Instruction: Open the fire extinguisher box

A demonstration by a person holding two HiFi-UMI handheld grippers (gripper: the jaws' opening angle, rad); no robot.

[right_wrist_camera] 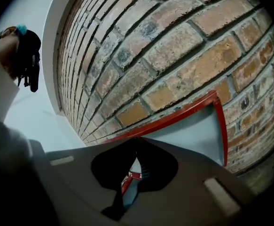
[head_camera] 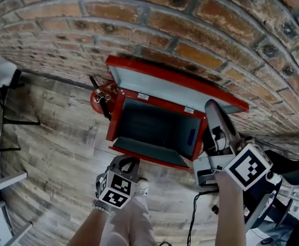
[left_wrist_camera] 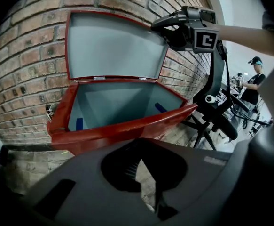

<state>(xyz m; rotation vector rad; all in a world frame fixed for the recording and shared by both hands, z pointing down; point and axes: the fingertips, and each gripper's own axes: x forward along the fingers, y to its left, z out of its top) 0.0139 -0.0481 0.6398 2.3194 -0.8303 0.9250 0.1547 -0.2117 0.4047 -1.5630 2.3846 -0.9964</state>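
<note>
The red fire extinguisher box (head_camera: 119, 118) stands on the floor against the brick wall, its inside grey and empty. Its lid (head_camera: 164, 88) is swung up and leans back on the bricks. My right gripper (head_camera: 211, 106) is shut, and its tips rest at the lid's upper right corner (left_wrist_camera: 164, 32). The right gripper view shows the lid's red rim (right_wrist_camera: 183, 112) just past that gripper's (right_wrist_camera: 137, 142) tips. My left gripper (head_camera: 124, 164) is shut with nothing in it, and it hangs just in front of the box's front wall (left_wrist_camera: 127, 128).
A red extinguisher (head_camera: 102, 99) with a black handle lies at the box's left side. Black stands and a chair base (left_wrist_camera: 212, 121) crowd the right, with a cable (head_camera: 193, 217) on the wooden floor. A dark frame (head_camera: 5, 104) stands at the left. A person (left_wrist_camera: 252, 81) stands far right.
</note>
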